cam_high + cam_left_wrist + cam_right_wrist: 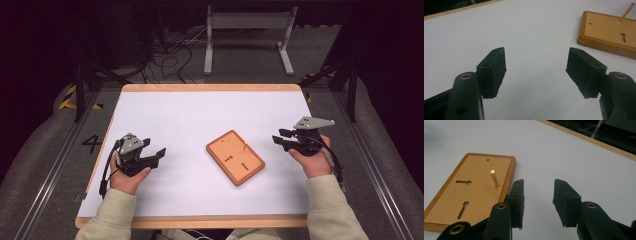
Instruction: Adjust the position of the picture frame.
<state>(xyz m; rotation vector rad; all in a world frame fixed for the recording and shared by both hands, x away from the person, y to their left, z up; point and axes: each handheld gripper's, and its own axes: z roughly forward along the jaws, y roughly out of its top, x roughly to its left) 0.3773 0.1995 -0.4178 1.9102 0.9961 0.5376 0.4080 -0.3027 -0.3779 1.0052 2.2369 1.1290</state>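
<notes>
A flat wooden board (235,157) lies on the white table top (200,115), right of the middle. It has two keyhole slots and one thin upright peg (245,146). In the right gripper view the board (466,192) lies to the left with the peg (494,178) standing on it. My right gripper (281,136) is open, right of the board and clear of it, with nothing between its jaws. My left gripper (159,152) is open at the left, well apart from the board, and holds nothing. The left gripper view has the board (609,32) at upper right.
The table has a wooden rim (200,220) along its edges. Beyond its far edge stand a grey metal frame (247,35) and loose cables (170,55) on the floor. Rails run along the floor on both sides.
</notes>
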